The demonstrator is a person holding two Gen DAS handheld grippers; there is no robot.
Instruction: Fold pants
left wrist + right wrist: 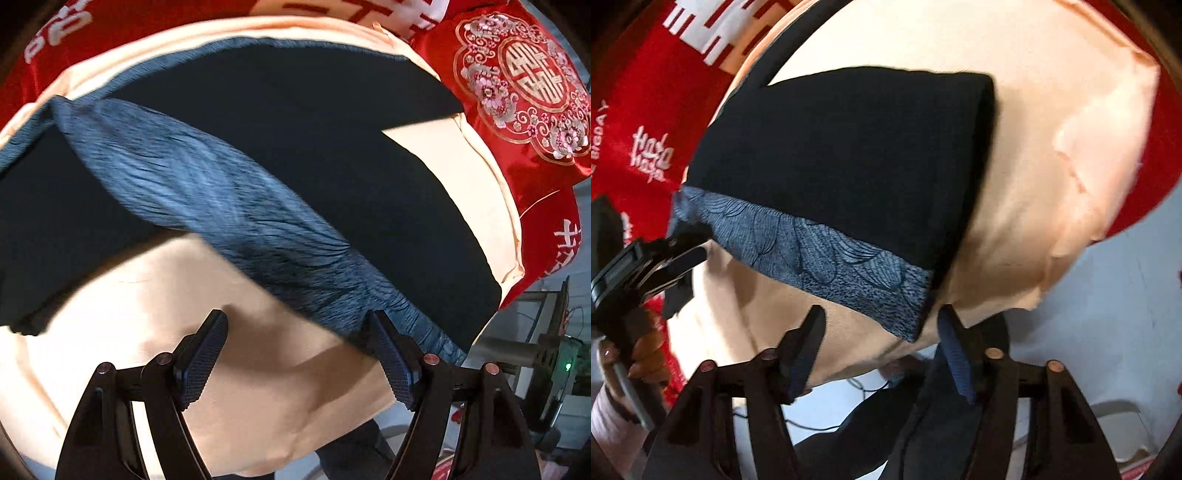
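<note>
Dark navy pants (295,122) with a blue patterned waistband (207,192) lie on a peach cloth (258,369). My left gripper (295,321) hangs open just over the cloth, its right finger (388,350) against the waistband's near end. In the right wrist view the pants (842,147) lie folded, the waistband (820,258) along their near edge. My right gripper (881,314) is open, and the band's right corner reaches in between its fingers without the pads pressing it. A hand holds the left gripper (689,243) at the band's left corner.
The peach cloth (1052,110) covers a red bedspread (646,110) with white lettering. A red embroidered pillow (524,92) sits beyond the pants. Past the bed's edge are a metal stand (546,350), a pale floor (1108,295) and the person's dark-clothed legs (923,413).
</note>
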